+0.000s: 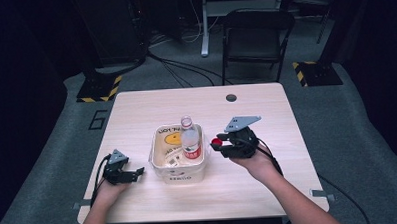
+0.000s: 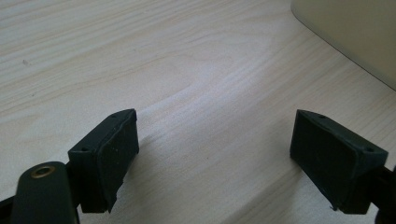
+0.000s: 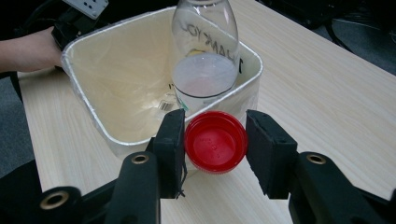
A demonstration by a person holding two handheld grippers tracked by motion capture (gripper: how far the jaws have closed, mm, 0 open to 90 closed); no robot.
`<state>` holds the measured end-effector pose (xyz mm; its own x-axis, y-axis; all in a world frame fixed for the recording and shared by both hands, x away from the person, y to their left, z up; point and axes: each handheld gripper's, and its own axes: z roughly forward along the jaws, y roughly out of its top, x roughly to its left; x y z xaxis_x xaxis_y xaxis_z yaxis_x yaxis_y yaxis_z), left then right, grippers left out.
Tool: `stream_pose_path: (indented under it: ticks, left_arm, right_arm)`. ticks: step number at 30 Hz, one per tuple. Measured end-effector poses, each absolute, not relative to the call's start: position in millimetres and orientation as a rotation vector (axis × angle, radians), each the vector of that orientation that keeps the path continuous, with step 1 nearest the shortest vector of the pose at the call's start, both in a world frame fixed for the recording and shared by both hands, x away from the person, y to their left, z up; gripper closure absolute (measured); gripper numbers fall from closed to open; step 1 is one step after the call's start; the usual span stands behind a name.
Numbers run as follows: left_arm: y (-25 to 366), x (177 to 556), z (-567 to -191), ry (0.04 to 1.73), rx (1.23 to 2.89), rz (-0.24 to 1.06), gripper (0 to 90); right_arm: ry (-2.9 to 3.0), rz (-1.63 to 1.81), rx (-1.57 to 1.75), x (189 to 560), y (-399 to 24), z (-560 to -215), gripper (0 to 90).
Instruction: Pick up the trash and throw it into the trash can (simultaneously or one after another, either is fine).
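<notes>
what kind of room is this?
Probably a lab or recording studio, not a home: a lone wooden table on grey carpet, cables trailing over the floor, hazard-striped stand bases and a folding chair behind.

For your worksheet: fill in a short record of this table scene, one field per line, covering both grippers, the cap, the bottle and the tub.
right gripper: jaws shut on the red cap, beside the tub
left gripper: jaws open, nothing between them, over the table
bottle: clear, uncapped, standing upright inside the tub
tub: cream, square, mid-table between both hands
</notes>
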<state>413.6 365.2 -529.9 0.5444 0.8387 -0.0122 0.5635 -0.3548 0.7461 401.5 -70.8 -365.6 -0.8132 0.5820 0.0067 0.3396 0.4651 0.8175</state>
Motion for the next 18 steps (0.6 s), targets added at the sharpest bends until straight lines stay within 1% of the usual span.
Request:
stream_pose_path:
  ticks: [8,18]
  left_arm:
    - [365.2,413.6,-529.9,1.127,2.063,0.49,15.3]
    - [365.2,413.6,-529.9,1.129,2.062,0.491,15.3]
  right_arm:
    - [2.453,1.29,0.74,399.7,-63.2,-358.3,57.8]
    - [2.482,1.309,0.679,396.3,-42.7,-354.4,57.8]
